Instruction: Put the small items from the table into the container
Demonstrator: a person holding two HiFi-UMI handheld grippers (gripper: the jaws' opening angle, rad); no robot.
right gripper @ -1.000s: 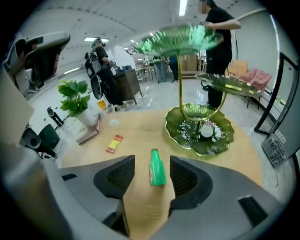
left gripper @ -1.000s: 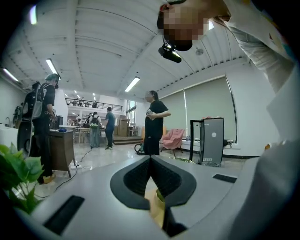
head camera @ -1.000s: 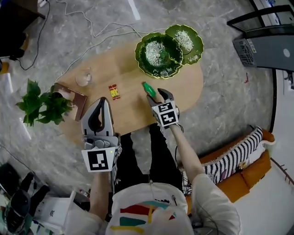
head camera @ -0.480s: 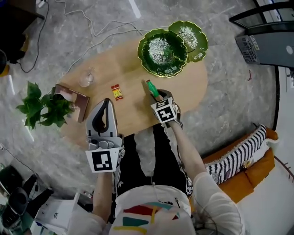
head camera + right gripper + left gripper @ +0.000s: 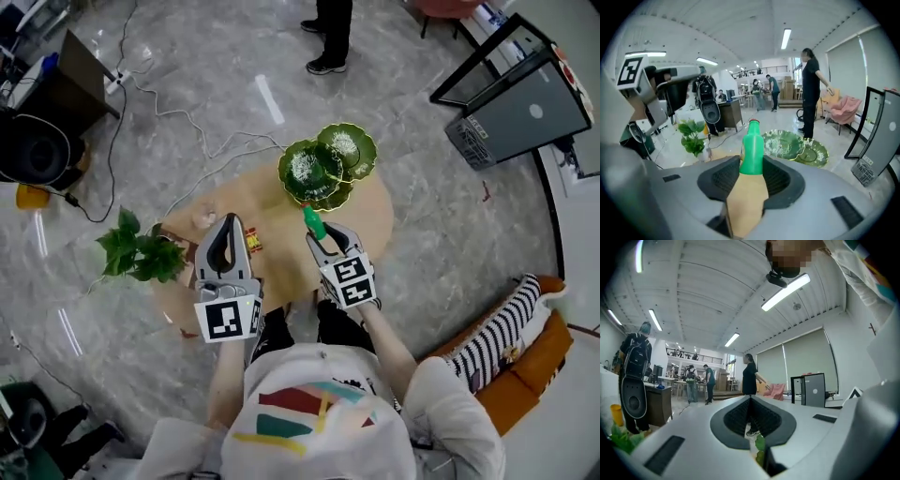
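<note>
A small green bottle point(image 5: 310, 219) with a tan lower half is held above the oval wooden table point(image 5: 380, 217) by my right gripper point(image 5: 317, 233), which is shut on it. In the right gripper view the bottle point(image 5: 752, 152) stands upright between the pads of the right gripper point(image 5: 751, 177), with two green leaf-shaped dishes point(image 5: 787, 143) beyond it. Those dishes point(image 5: 312, 172) overlap at the table's far end. A red and yellow small item point(image 5: 253, 242) lies on the table by my left gripper point(image 5: 228, 221). The left gripper point(image 5: 751, 400) is shut, empty and level.
A potted plant point(image 5: 139, 253) and a clear glass point(image 5: 199, 218) stand at the table's left end. Cables point(image 5: 187, 122) trail over the marble floor. A person point(image 5: 330, 33) stands beyond the table. A dark cabinet point(image 5: 511, 103) is at the right, a sofa with a striped cushion point(image 5: 497, 337) lower right.
Both grippers have risen well above the table, and the right one has lifted the green bottle off it. The head view has pulled back, so the table looks smaller.
</note>
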